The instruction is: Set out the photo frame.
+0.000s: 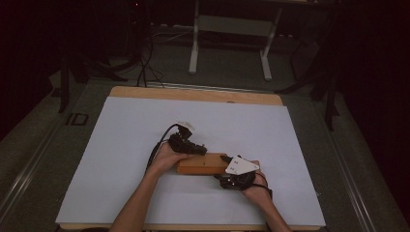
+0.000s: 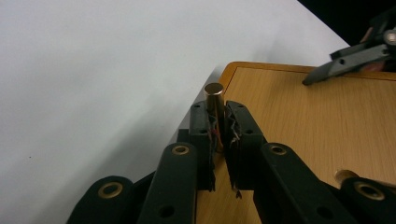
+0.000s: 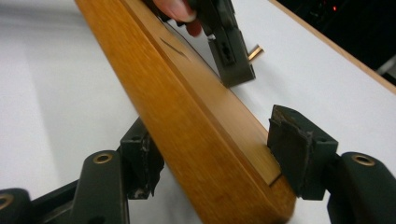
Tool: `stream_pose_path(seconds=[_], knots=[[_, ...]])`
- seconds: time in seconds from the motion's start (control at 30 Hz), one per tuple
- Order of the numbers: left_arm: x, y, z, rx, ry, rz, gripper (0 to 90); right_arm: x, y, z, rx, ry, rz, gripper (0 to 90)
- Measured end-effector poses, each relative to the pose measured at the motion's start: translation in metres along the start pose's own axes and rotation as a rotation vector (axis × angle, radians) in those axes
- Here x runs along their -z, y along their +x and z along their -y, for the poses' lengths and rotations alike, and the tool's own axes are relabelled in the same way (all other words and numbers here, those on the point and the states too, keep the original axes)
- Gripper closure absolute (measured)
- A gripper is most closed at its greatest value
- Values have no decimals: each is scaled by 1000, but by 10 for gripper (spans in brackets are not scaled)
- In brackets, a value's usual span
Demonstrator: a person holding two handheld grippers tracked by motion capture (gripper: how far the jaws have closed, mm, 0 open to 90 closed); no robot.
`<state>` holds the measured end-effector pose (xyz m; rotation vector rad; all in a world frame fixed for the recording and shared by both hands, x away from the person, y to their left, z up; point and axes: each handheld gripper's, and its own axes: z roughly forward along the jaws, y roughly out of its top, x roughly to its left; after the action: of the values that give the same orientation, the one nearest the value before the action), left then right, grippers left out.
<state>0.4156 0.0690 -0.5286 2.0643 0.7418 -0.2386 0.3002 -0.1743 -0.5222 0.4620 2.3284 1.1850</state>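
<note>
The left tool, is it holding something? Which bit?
Yes. The left tool pinches a small brass pin around its lower shaft; the pin's top sticks out above the jaws, over the wooden board.

Left claw [image 2: 218, 140] pinched tight, right claw [image 3: 219, 161] spread wide, both hand-held.

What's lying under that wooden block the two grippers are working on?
The wooden block lies on a white sheet that covers the table; wood shows past the far edge. The left hand-held gripper holds a brass pin over it. The sheet beneath the block is hidden.
</note>
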Motion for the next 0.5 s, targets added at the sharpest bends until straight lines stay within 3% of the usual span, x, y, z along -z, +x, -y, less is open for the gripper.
stream_pose_path(seconds=[0.23,0.5], knots=[[0,0,0,-5,1,-4,819,-1,-2,1,-7,-7,-1,371],[8,-2,1,-9,1,-34,656,-1,-3,0,-18,-12,-6,378]])
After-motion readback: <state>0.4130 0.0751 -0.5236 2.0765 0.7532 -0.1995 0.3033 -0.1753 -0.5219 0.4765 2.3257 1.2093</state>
